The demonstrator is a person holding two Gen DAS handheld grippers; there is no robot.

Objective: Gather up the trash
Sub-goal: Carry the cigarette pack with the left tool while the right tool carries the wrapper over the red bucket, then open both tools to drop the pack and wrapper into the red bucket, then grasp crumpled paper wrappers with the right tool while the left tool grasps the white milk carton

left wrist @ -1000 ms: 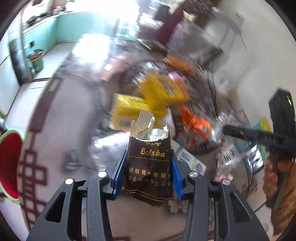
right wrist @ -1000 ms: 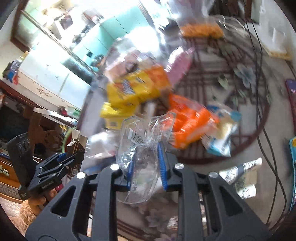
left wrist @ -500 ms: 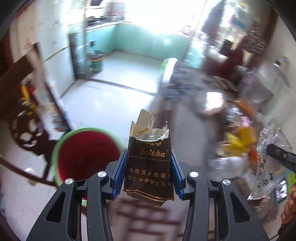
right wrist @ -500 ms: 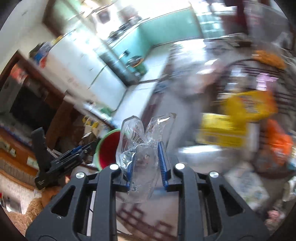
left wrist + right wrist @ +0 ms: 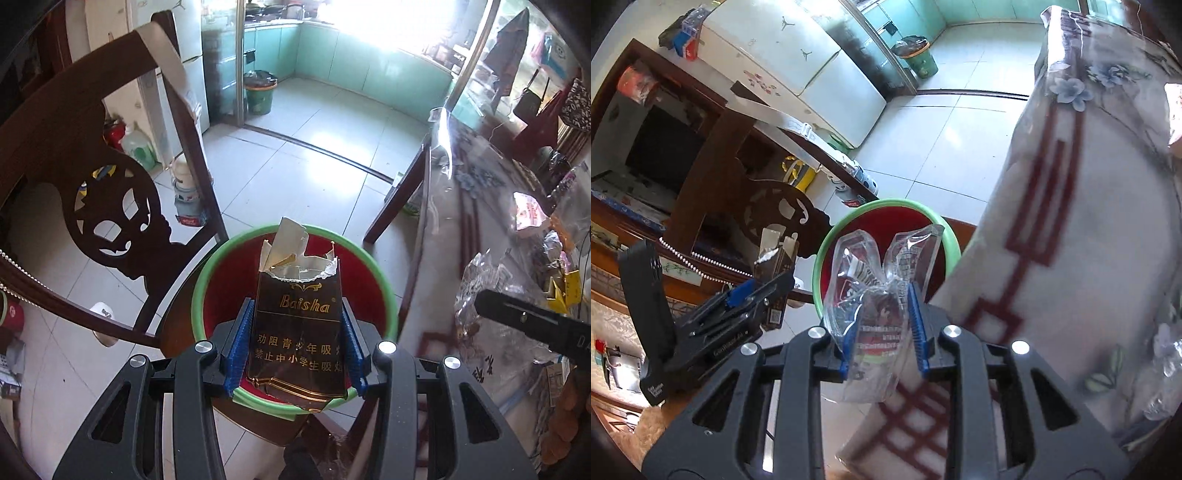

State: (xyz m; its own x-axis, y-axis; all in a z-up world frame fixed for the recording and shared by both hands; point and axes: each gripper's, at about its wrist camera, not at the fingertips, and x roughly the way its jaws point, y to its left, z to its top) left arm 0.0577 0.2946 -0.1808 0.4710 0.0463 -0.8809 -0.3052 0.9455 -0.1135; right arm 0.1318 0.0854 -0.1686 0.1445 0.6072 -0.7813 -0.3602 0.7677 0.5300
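Observation:
My left gripper [image 5: 295,343] is shut on a torn brown Baisha cigarette pack [image 5: 297,332] and holds it upright over a red bin with a green rim [image 5: 218,273]. My right gripper [image 5: 882,325] is shut on a crumpled clear plastic wrapper [image 5: 882,280], held just before the same bin [image 5: 846,225] at the table's edge. The left gripper [image 5: 753,295] with its pack shows in the right wrist view, left of the bin. The right gripper's body [image 5: 532,321] shows at the right of the left wrist view.
A dark carved wooden chair [image 5: 96,192] stands left of the bin. The table with a flowered cloth [image 5: 1089,229] lies to the right, with more wrappers [image 5: 546,229] on it. A tiled floor [image 5: 303,162] leads to a kitchen with a green waste bin [image 5: 260,92].
Both grippers have swung left, away from the pile of wrappers on the table, to the red bin, each keeping its item. The bin is now right under the cigarette pack.

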